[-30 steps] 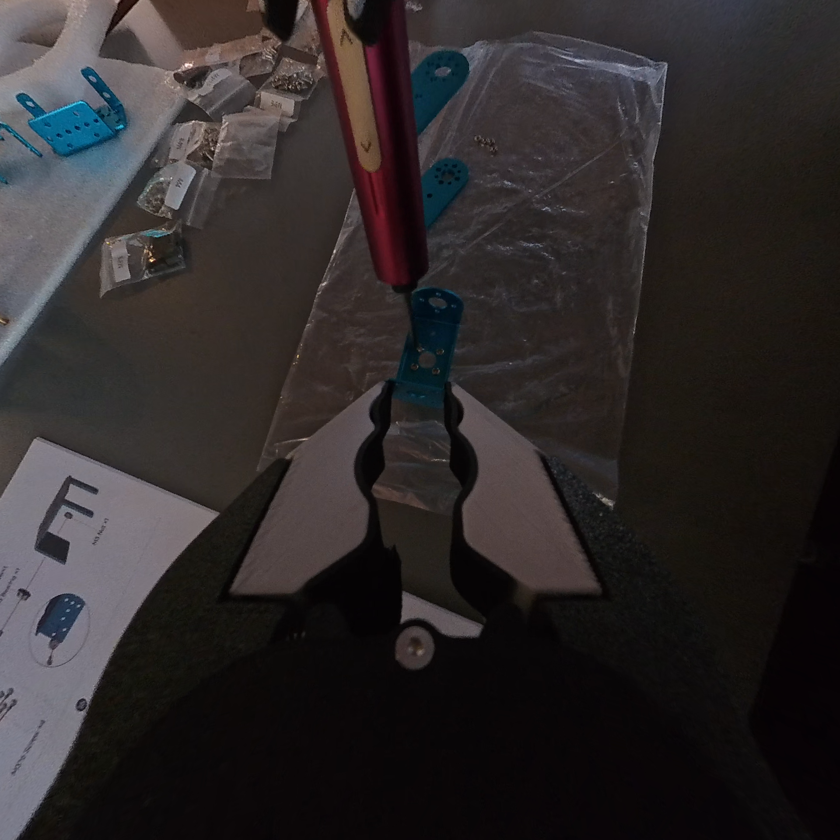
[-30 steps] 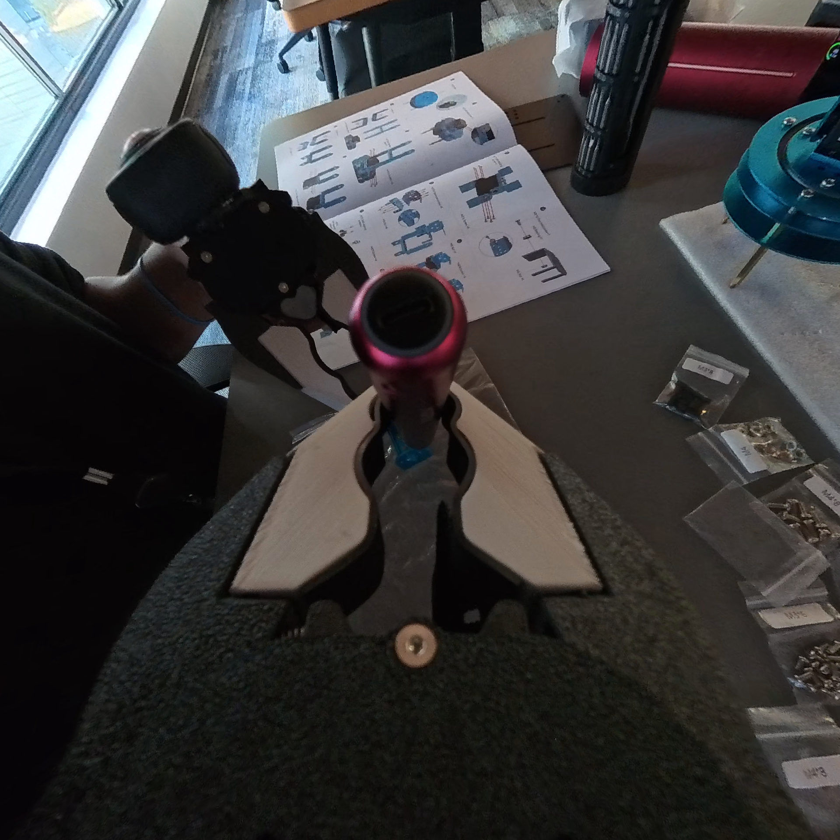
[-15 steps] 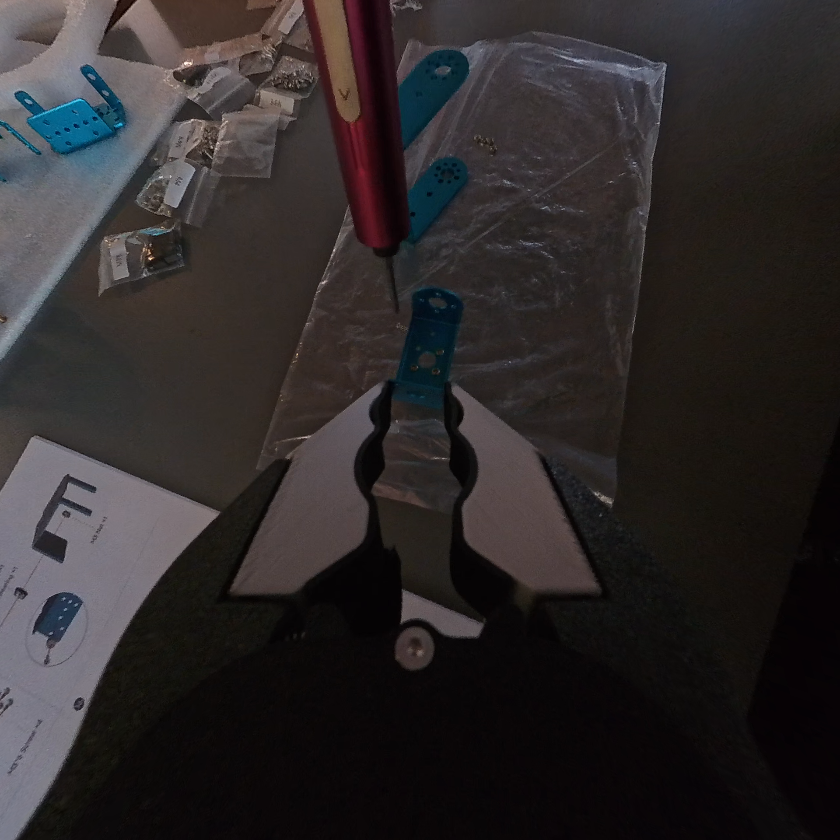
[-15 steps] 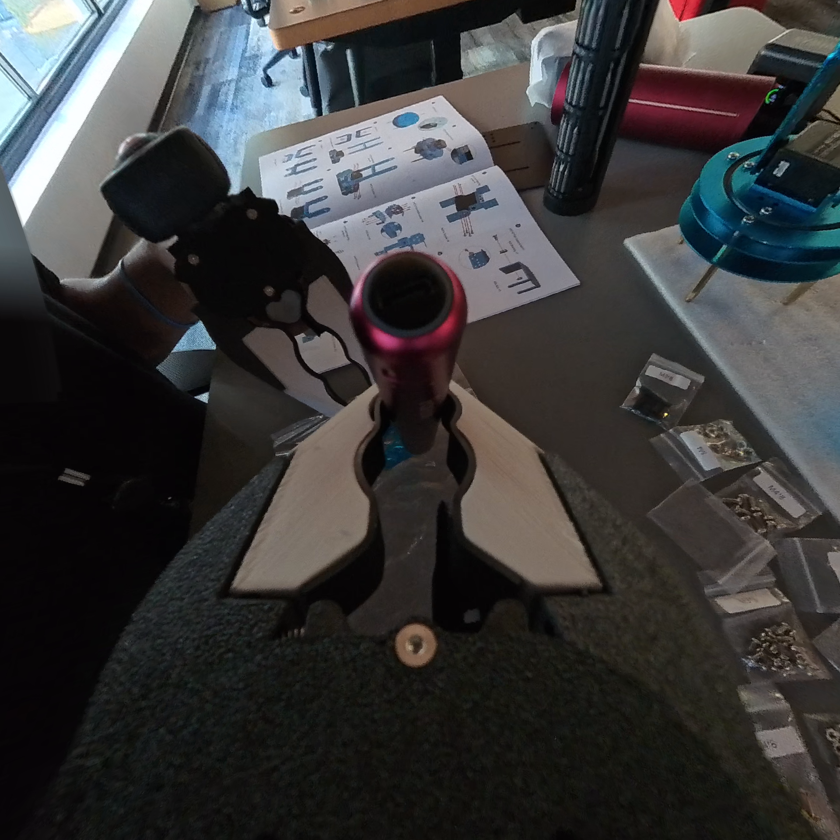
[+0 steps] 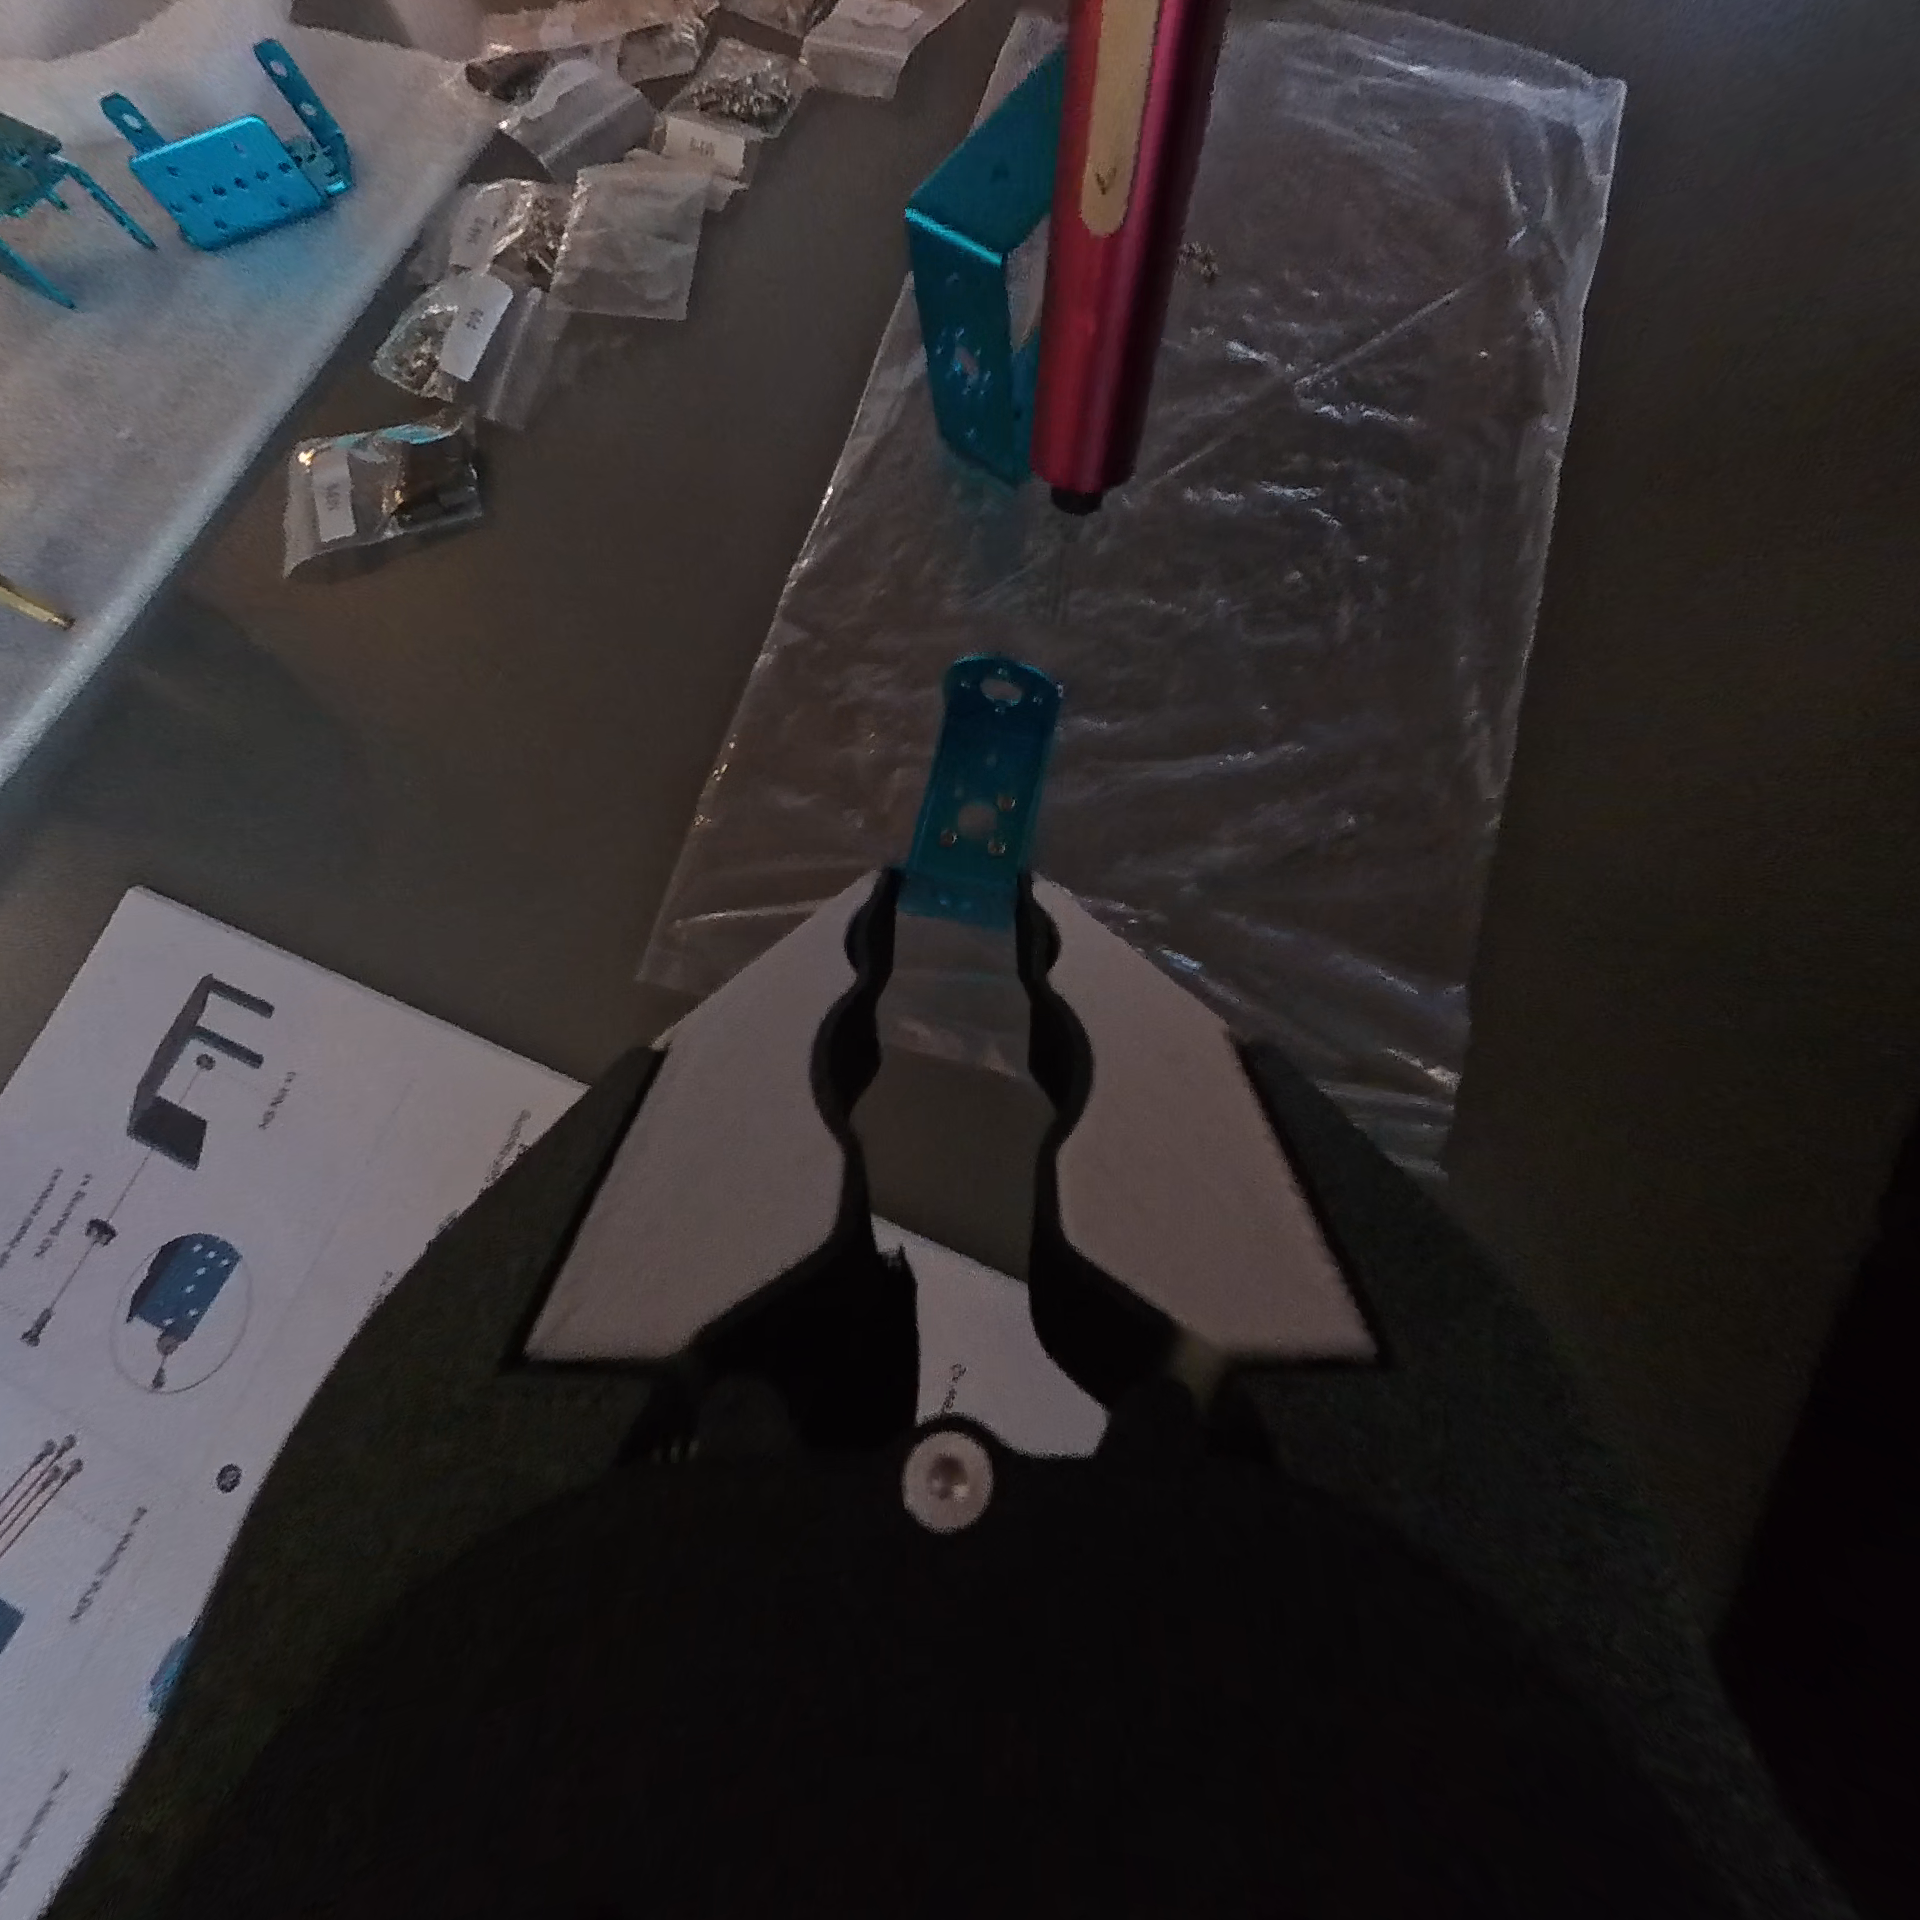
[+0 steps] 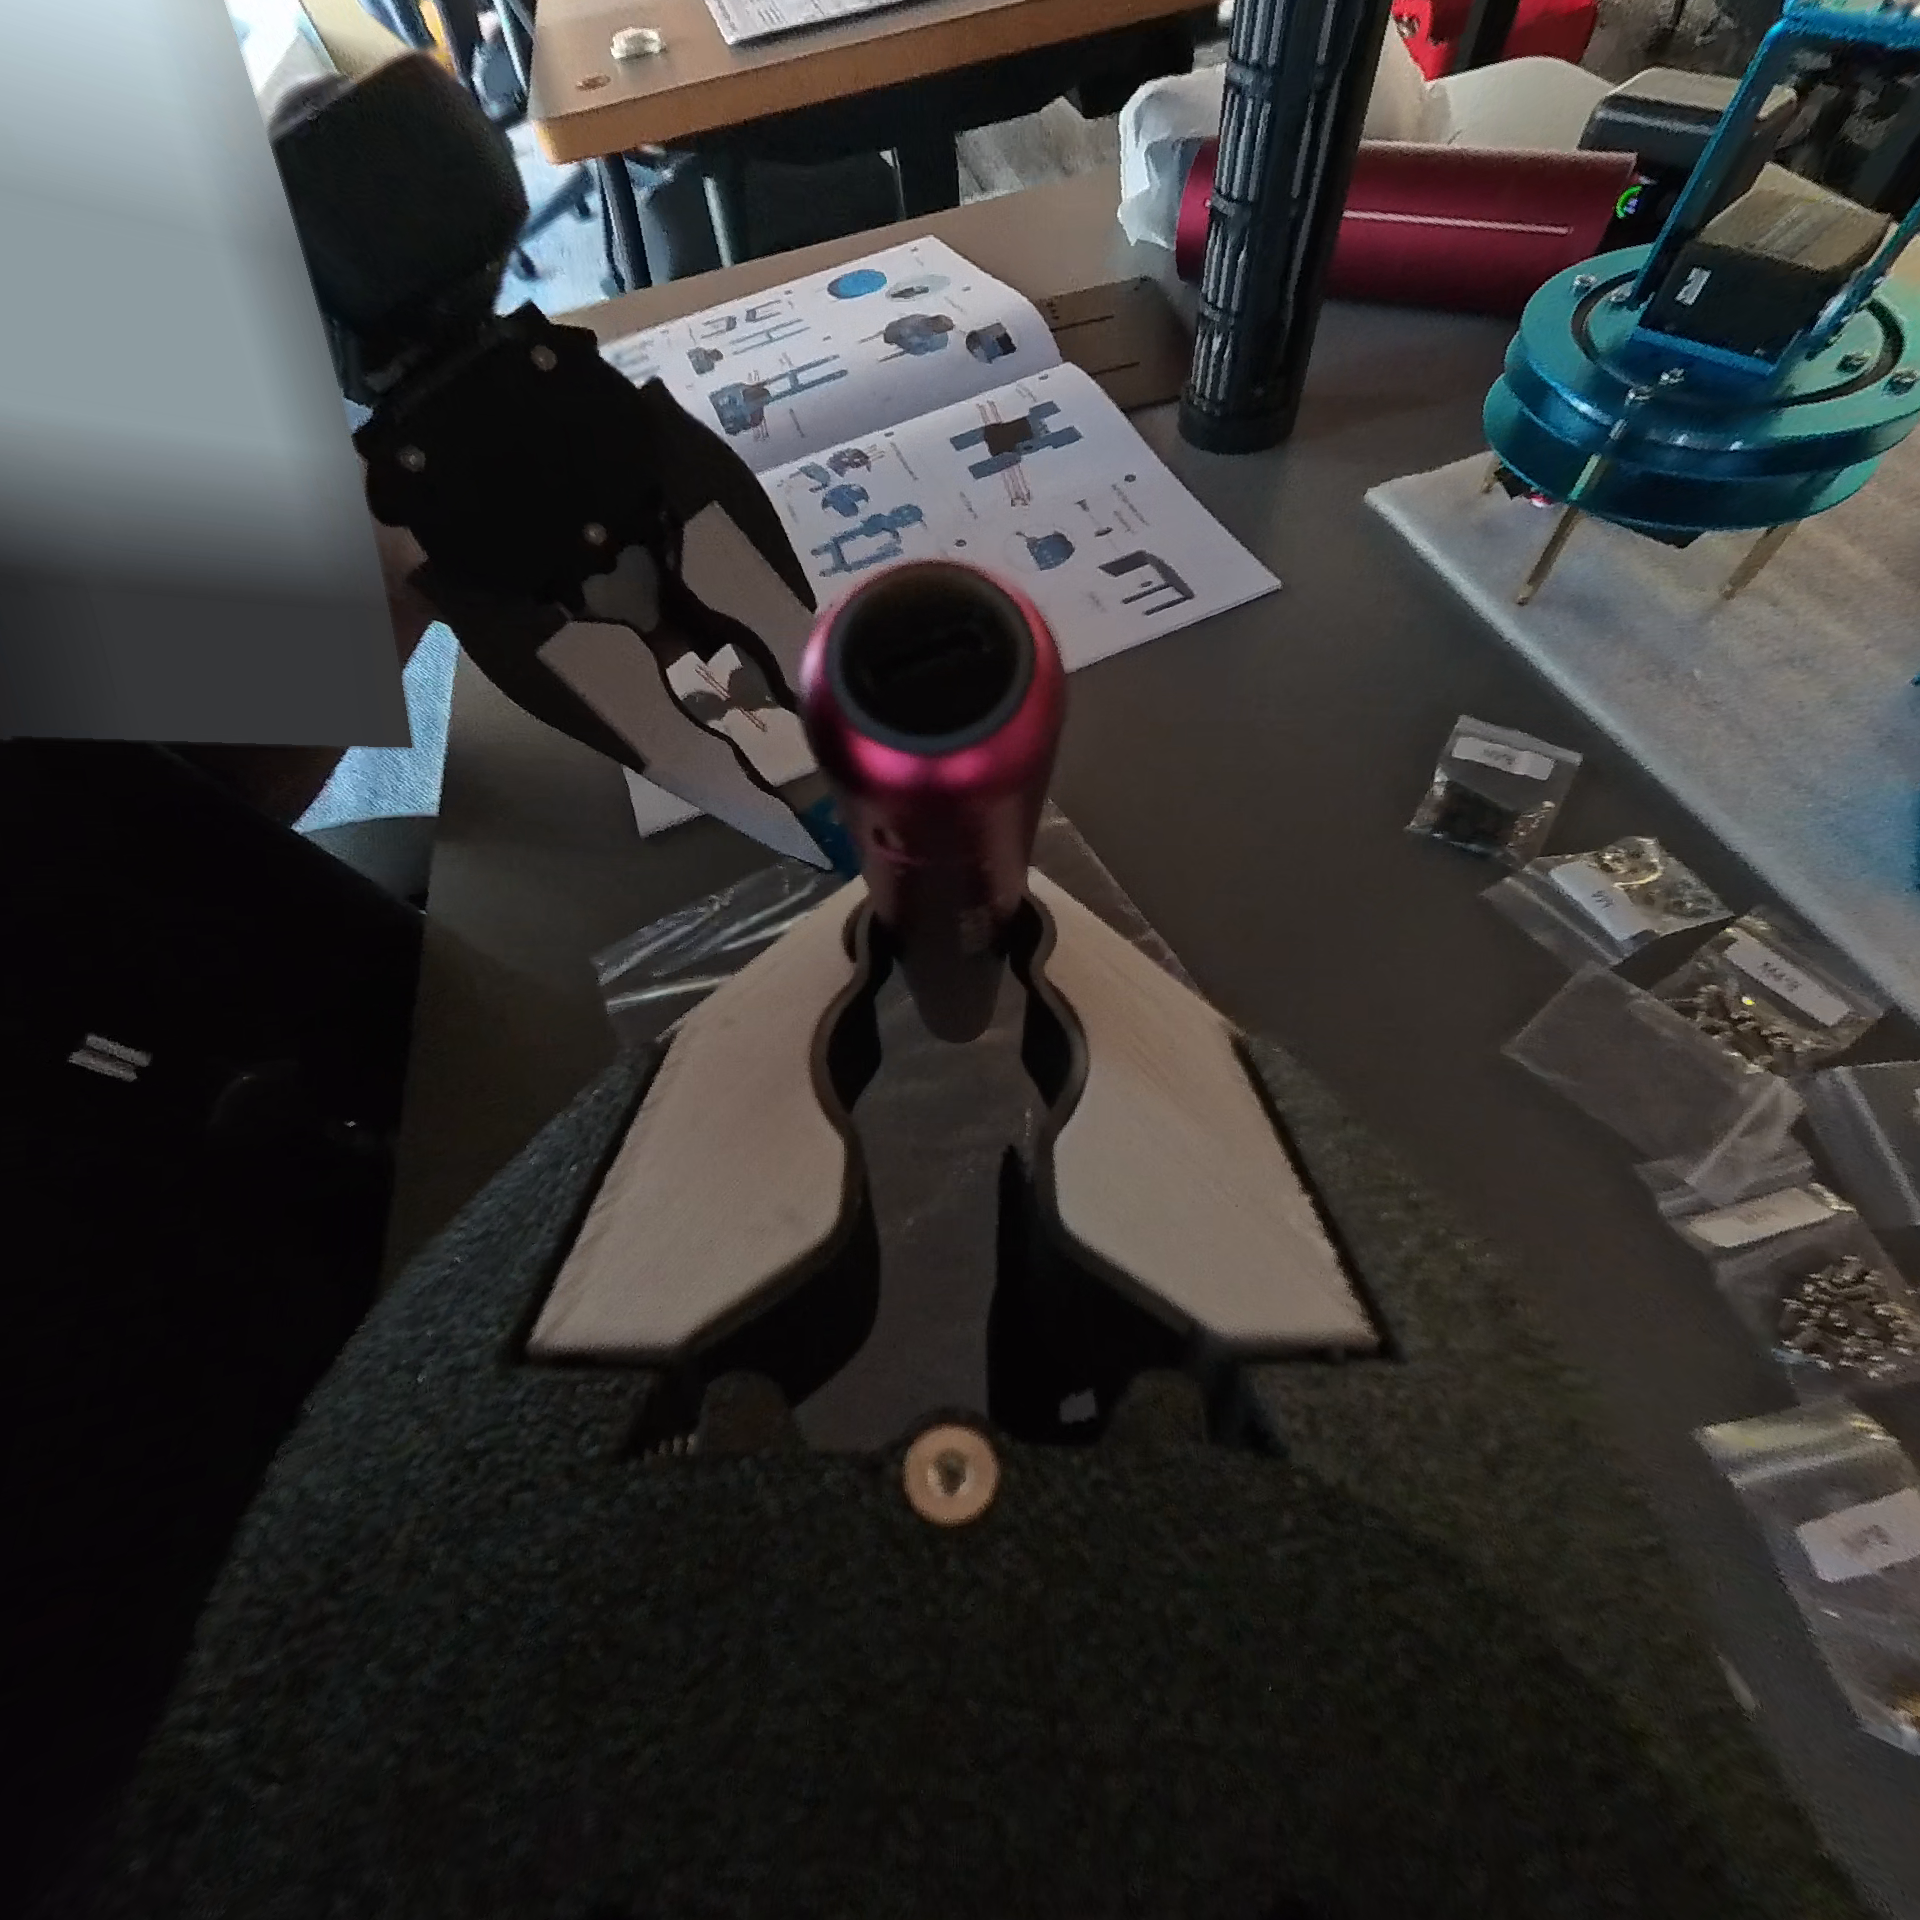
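Left claw remained clamped on blue bracket; right claw, gripping red screwdriver, had withdrawn farther from it.

An open instruction booklet, small screw bags and a clear plastic sheet lie on the table.

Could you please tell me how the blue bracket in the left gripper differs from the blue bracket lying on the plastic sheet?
The held bracket, clamped in the left gripper, is a narrow strip pointing away from the camera; the lying bracket is a wider U-shape resting on the plastic sheet, partly hidden by the red screwdriver. Both are blue perforated metal.
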Demonstrator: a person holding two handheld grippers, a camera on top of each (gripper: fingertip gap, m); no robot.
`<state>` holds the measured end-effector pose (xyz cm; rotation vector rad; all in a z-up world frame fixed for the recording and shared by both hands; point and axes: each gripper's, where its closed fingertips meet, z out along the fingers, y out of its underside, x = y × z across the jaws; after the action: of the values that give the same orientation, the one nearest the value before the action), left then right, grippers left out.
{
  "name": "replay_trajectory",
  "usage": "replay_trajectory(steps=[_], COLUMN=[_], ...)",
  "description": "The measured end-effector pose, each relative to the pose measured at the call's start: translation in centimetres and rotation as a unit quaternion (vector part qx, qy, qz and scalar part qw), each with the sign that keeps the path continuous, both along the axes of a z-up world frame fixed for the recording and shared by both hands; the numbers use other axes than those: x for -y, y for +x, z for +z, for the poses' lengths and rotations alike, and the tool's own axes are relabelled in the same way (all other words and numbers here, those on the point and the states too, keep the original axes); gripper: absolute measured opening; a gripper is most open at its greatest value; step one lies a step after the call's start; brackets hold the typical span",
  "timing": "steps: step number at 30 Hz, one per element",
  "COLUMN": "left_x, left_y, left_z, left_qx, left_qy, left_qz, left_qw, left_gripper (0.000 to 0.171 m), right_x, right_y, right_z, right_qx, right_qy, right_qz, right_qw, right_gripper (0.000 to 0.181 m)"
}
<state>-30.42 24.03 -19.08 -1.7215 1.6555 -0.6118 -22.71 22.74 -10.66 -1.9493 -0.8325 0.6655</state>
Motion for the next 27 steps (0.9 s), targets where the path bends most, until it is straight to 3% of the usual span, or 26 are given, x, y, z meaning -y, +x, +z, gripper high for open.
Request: replay_trajectory(steps=[5,27], left_x=[0.0,0.0], left_y=[-0.2,0.1], left_z=[-0.1,-0.2], left_qx=[-0.002,-0.006], left_qy=[-0.001,0.004], left_qz=[0.002,0.002], left_qw=[1.000,1.000], left_gripper=[0.022,0.022], right_x=[0.3,0.5], right_y=[-0.9,-0.1], right_z=[-0.4,-0.7], right_qx=[-0.031,-0.005], right_qy=[-0.012,-0.010], right_qz=[0.009,0.002], right_qw=[0.999,1.000], right_gripper=[0.022,0.021])
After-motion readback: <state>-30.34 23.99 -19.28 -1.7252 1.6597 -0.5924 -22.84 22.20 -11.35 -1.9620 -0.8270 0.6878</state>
